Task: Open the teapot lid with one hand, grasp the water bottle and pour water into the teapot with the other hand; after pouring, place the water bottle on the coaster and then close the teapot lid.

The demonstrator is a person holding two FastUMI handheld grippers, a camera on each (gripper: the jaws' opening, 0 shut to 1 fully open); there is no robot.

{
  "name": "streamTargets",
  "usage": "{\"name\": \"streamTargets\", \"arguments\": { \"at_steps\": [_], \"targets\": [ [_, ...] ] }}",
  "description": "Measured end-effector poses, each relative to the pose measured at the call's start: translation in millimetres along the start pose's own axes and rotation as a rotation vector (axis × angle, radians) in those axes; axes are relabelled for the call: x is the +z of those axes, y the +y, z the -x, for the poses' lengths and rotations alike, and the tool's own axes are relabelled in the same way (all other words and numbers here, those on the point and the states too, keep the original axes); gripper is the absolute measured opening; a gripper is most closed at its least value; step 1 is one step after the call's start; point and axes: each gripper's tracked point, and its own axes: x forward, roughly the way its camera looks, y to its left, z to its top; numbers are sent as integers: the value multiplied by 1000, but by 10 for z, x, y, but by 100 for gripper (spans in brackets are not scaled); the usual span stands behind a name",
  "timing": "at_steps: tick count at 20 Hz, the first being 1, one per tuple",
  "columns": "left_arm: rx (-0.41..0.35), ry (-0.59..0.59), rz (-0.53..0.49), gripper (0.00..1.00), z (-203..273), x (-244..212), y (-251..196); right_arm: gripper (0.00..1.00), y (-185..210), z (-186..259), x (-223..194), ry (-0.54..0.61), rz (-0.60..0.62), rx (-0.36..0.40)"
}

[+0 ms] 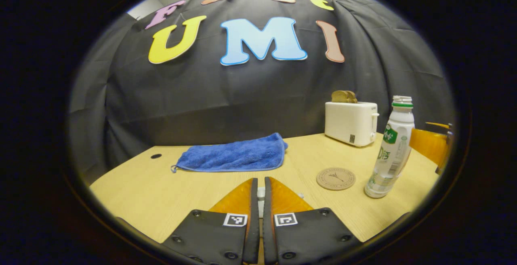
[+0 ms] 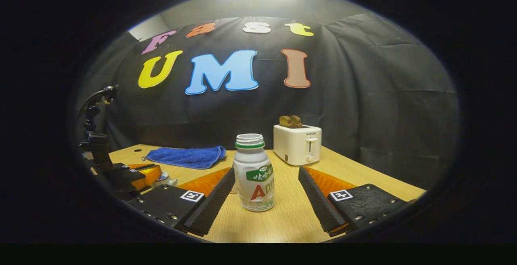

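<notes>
Closest to the lens, the left claw (image 1: pixel 259 188) has its two fingers drawn nearly together, and something small and pale sits in the slit between them; it looks like the teapot lid's knob, though I cannot tell whether both fingers truly press it. The right claw (image 2: pixel 266 186) stands wide, its fingers either side of the water bottle (image 2: pixel 253 172) without touching it. That bottle is uncapped and upright on the surface (image 2: pixel 282 220), at twelve o'clock from the right claw. In the left gripper view the coaster (image 1: pixel 335 178) lies just beside the bottle at its nine o'clock, bare. The teapot (image 2: pixel 164 179) peeks out at about nine o'clock in the right gripper view, under the left claw.

Farther back are the blue towel (image 1: pixel 234 156) and the toaster (image 1: pixel 350 123).

Risks, as I judge them: an open, narrow-based bottle could tip or spill if one finger lands first, and a squeeze too hard could push water out.
</notes>
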Motion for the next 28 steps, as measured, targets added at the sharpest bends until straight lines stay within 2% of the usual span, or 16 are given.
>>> {"name": "streamTargets", "arguments": {
  "at_steps": [9, 10, 13, 15, 20, 21, 28],
  "targets": [
    [-27, -137, 13, 14, 323, 676, 71, 97, 62, -34, -56, 19, 8, 17],
    [-26, -154, 11, 10, 397, 768, 107, 97, 70, -53, -74, 25, 8, 19],
    [-25, -193, 9, 10, 615, 965, 213, 97, 114, -115, -141, 45, 11, 29],
    [-20, -208, 6, 14, 746, 1035, 299, 97, 154, -154, -179, 59, 16, 37],
    [-15, -209, 32, 14, 974, 1021, 495, 97, 227, -265, -244, 80, 35, 37],
    [-14, -207, 46, 10, 1012, 999, 539, 97, 230, -289, -260, 83, 42, 32],
    [15, -188, 96, 10, 1190, 820, 871, 97, 255, -462, -396, 120, 75, 6]
  ]
}}
